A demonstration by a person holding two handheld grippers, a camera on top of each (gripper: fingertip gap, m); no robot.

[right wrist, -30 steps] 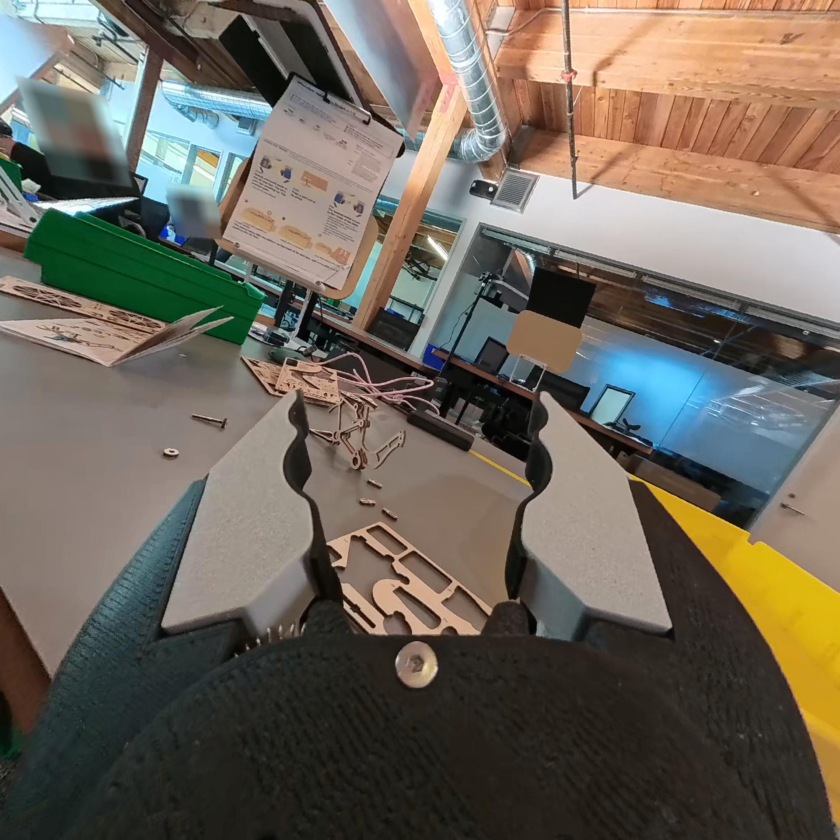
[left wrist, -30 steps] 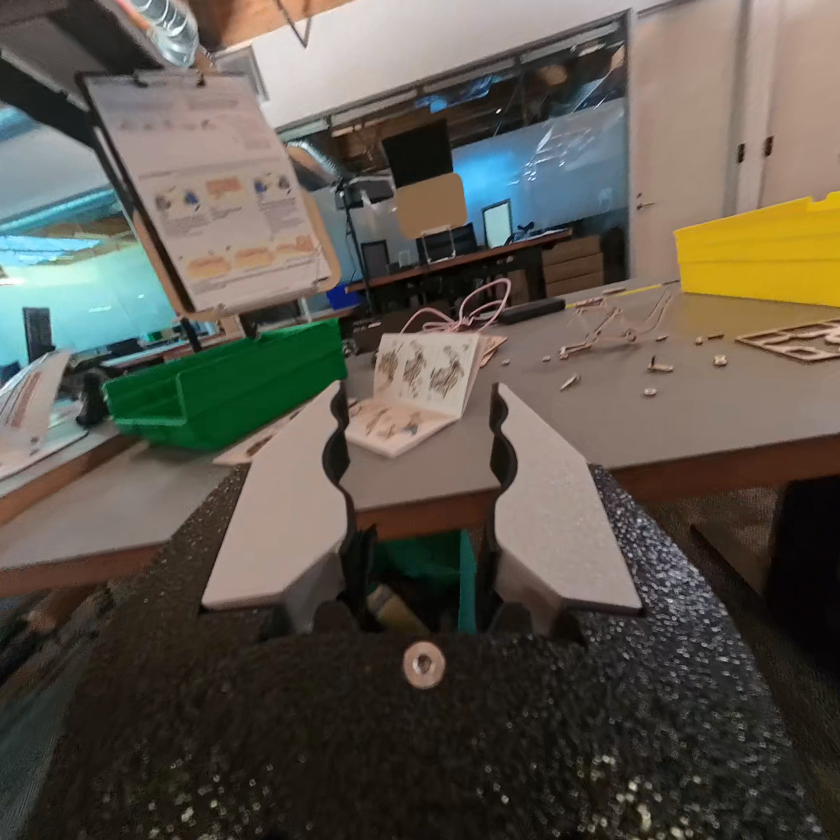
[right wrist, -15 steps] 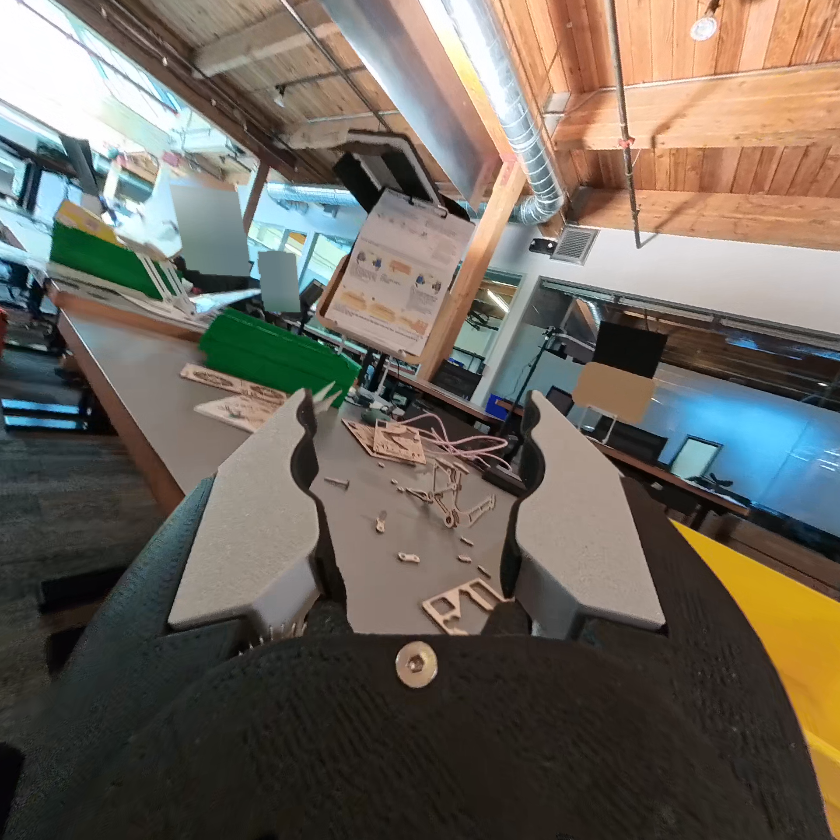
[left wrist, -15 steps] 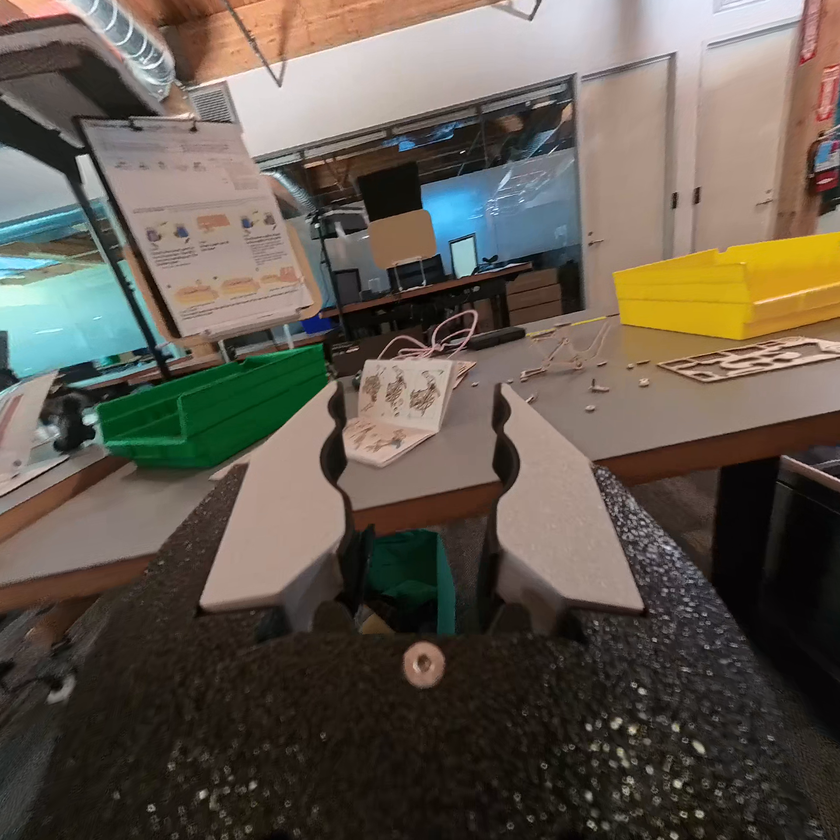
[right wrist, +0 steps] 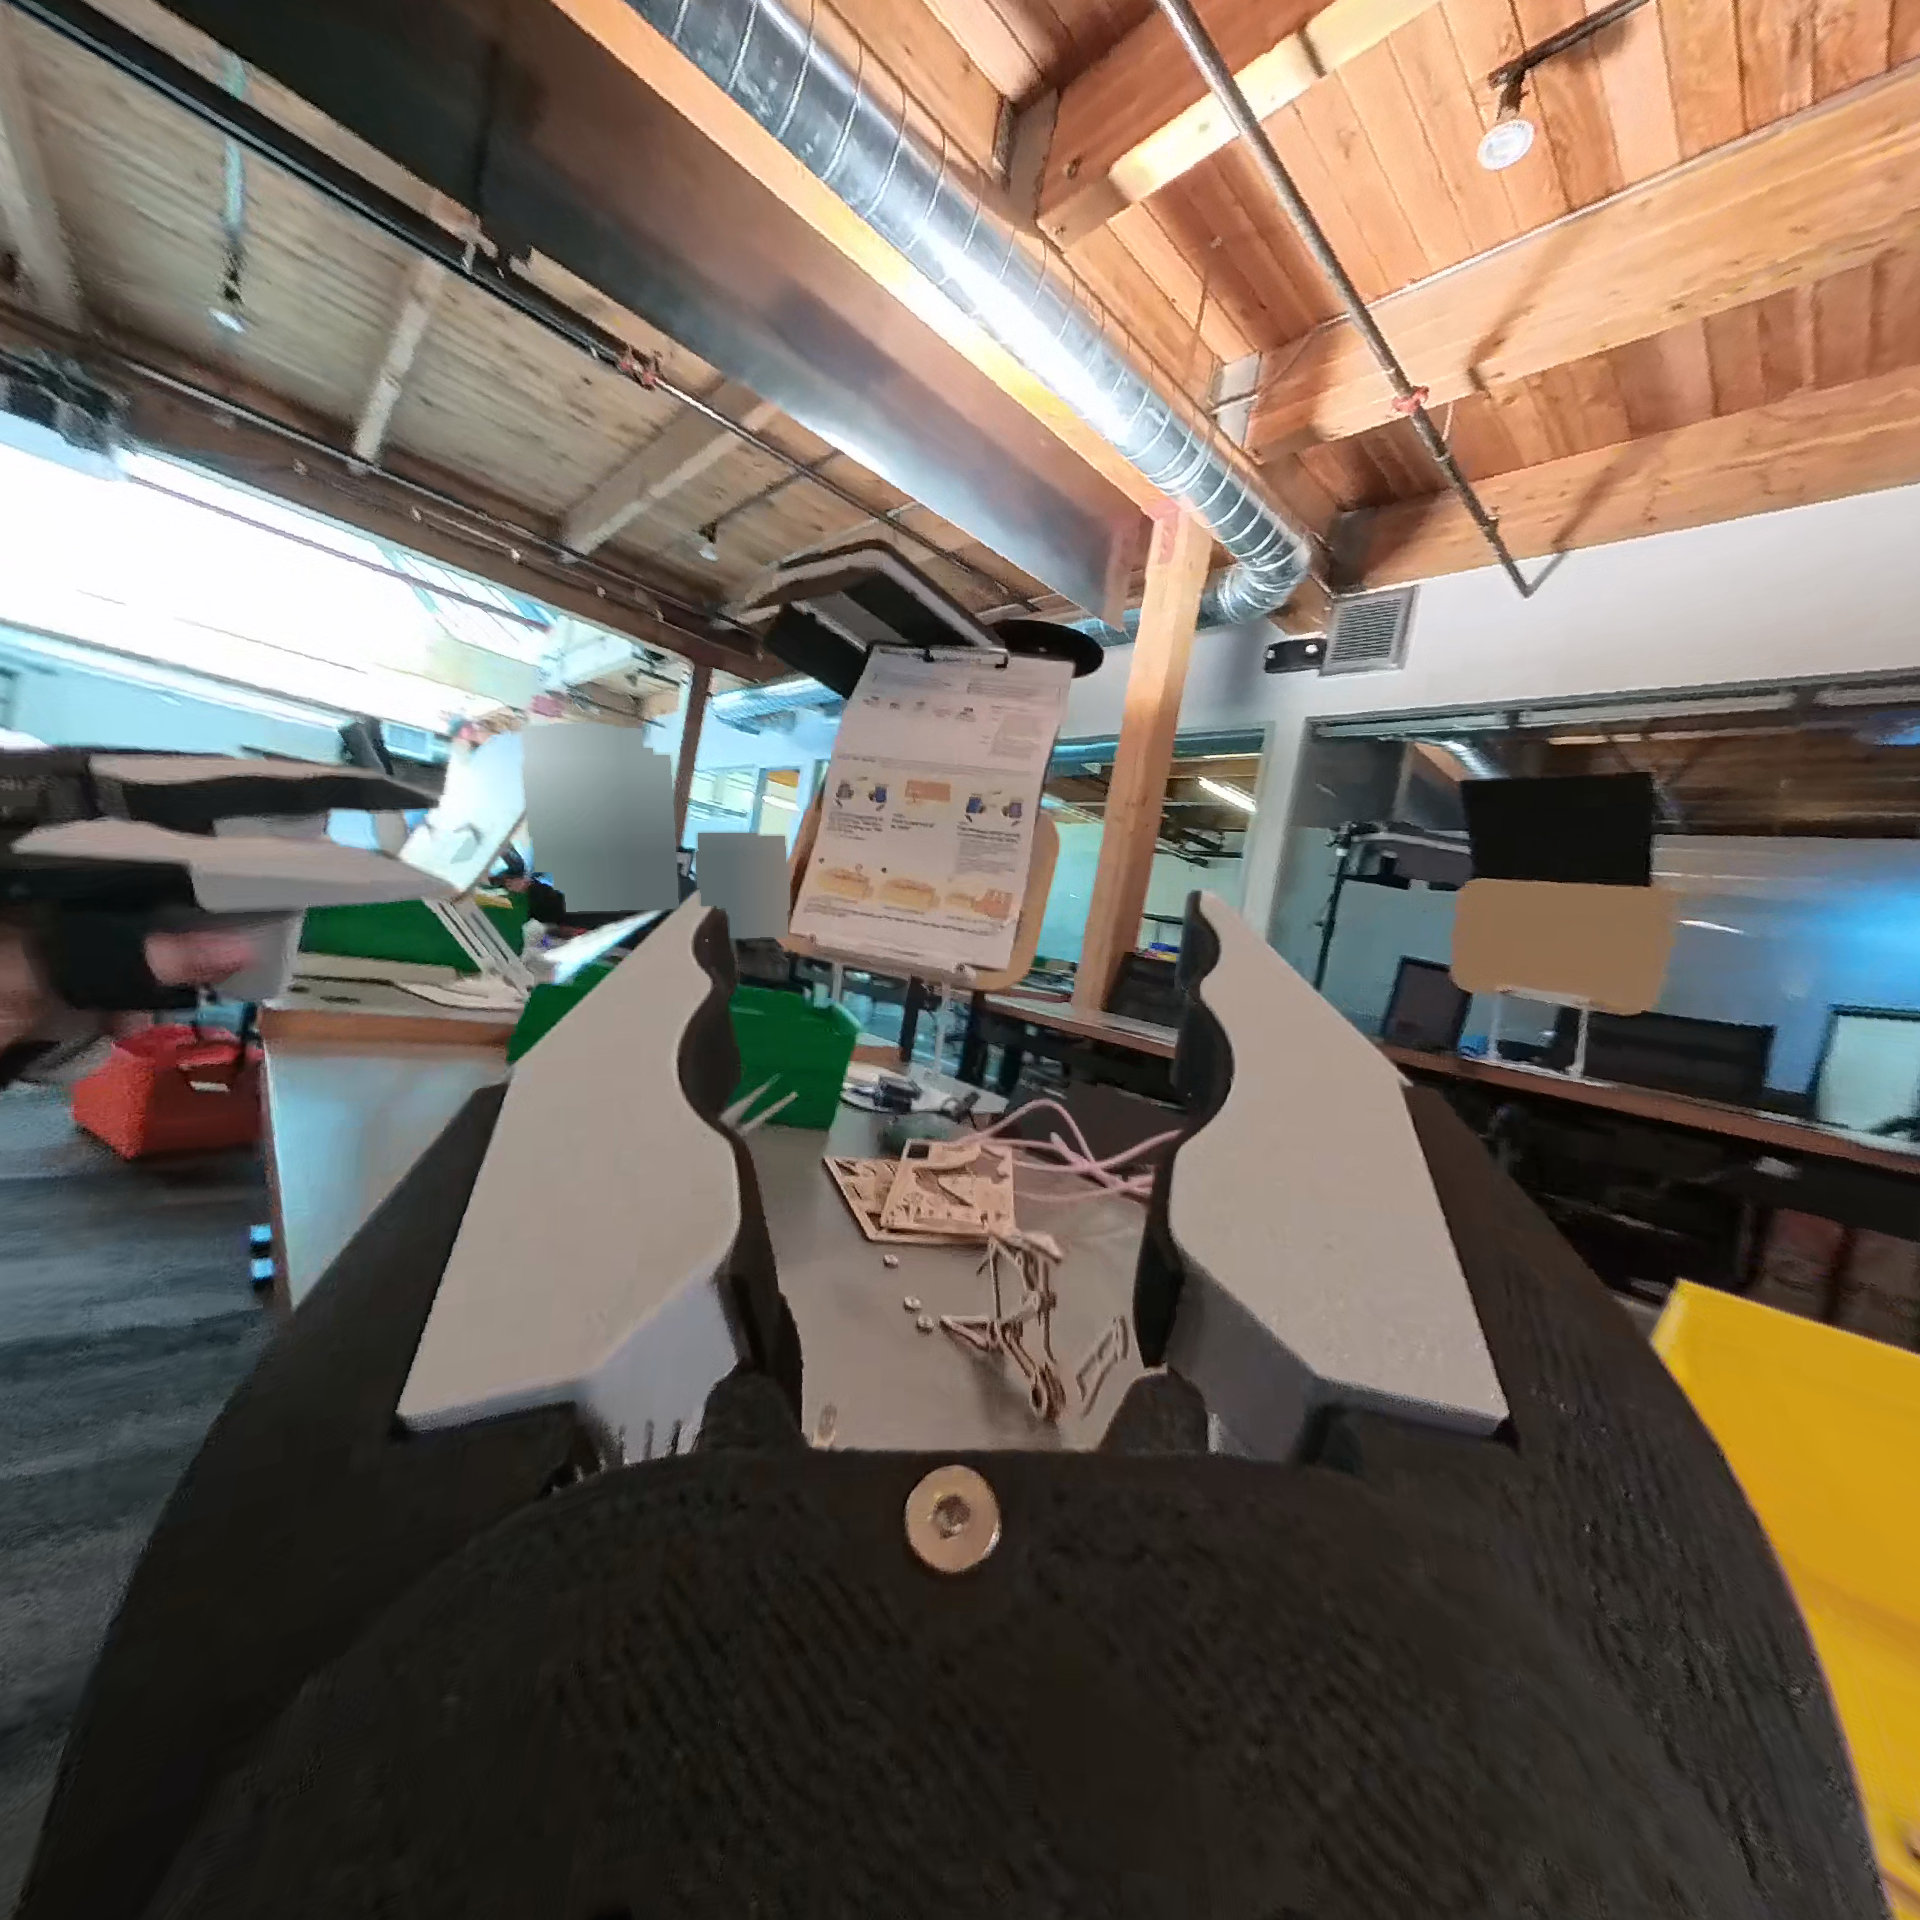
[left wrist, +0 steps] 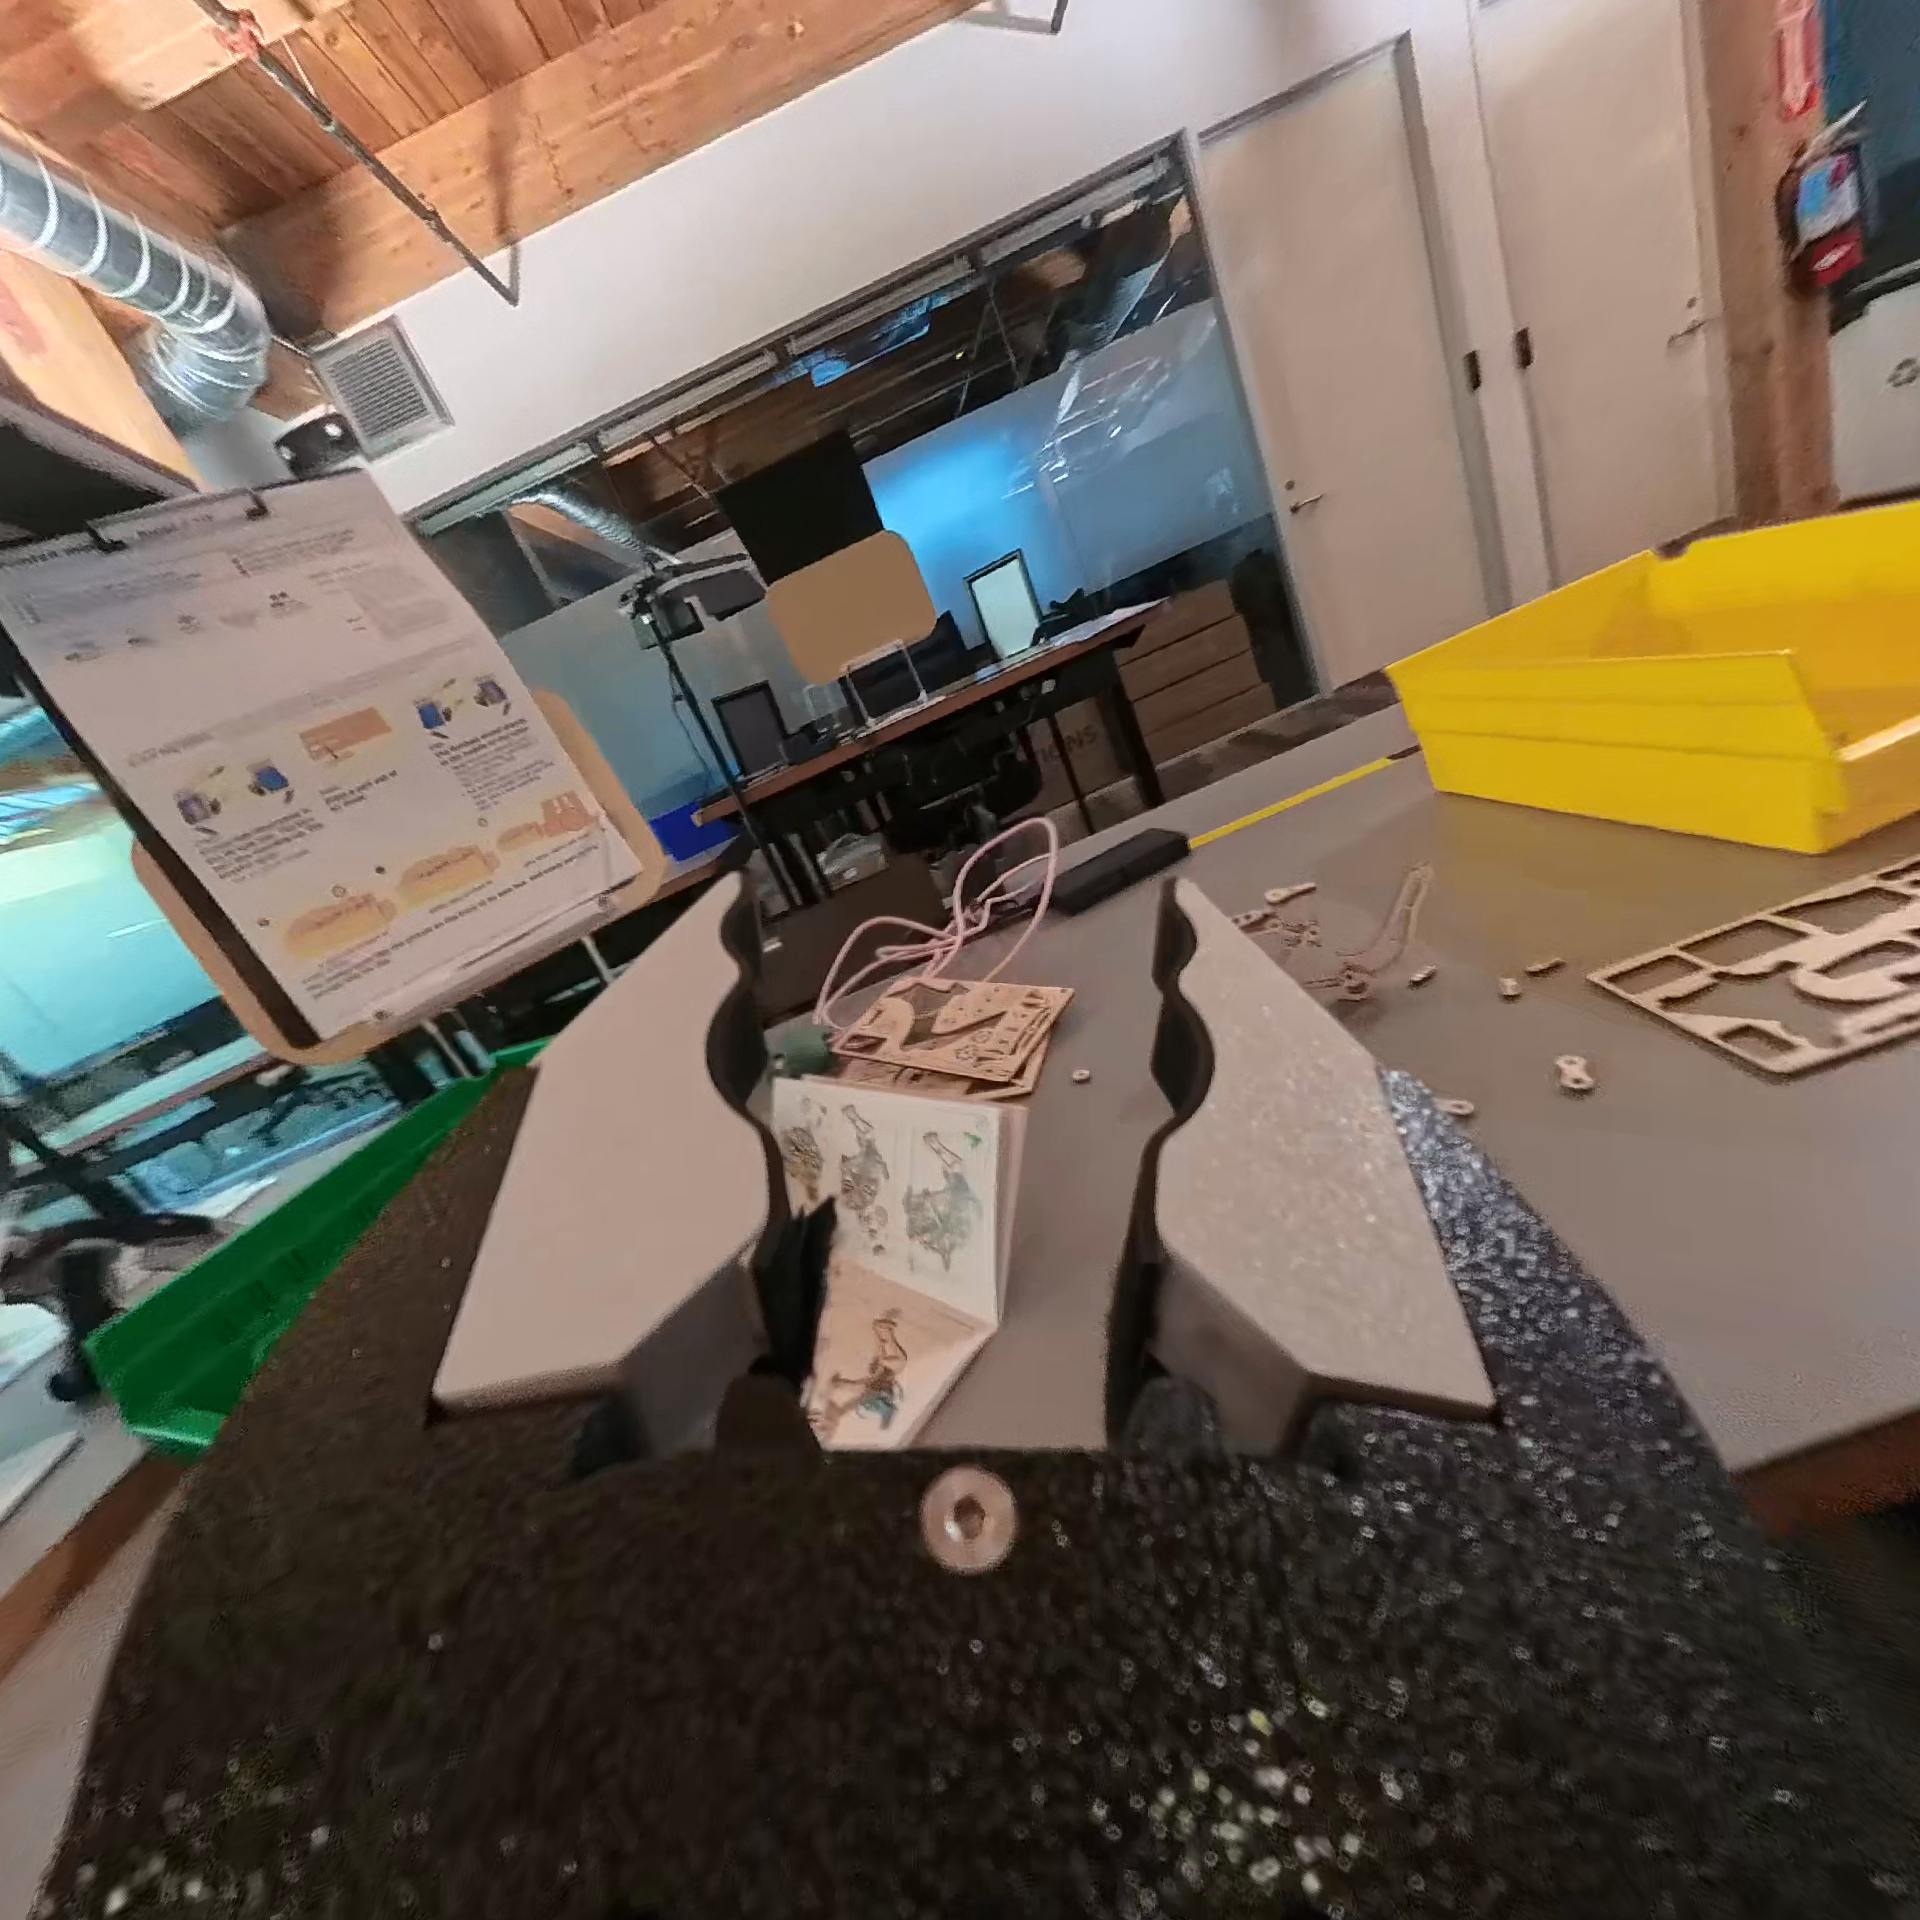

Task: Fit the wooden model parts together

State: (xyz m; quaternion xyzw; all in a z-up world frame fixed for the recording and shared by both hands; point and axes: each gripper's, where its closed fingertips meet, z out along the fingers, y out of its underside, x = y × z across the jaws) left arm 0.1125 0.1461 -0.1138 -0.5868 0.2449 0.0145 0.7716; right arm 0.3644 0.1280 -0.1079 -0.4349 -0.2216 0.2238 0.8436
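Both grippers are open and empty. My left gripper (left wrist: 956, 914) hovers over the near edge of the grey table (left wrist: 1558, 1247), above an open instruction booklet (left wrist: 914, 1174). Beyond it lie a stack of wooden part sheets (left wrist: 956, 1023), a half-built wooden model (left wrist: 1382, 945), small loose parts (left wrist: 1574, 1070) and a punched-out wooden sheet (left wrist: 1787, 987). My right gripper (right wrist: 951, 914) is tilted up, with the sheet stack (right wrist: 945, 1195) and the model (right wrist: 1013, 1320) lying between its fingers. The left gripper (right wrist: 436, 844) shows at the far left of that view.
A yellow bin (left wrist: 1662, 686) stands at the right of the table and a green bin (left wrist: 260, 1278) at the left. A clipboard with an instruction sheet (left wrist: 312, 748) stands behind on a stand. A pink cord (left wrist: 987, 894) and a black bar (left wrist: 1122, 883) lie at the back.
My left gripper has risen from below the table edge to above the booklet. My right gripper has drawn back and tilted up, so the wooden parts sit lower and farther off.
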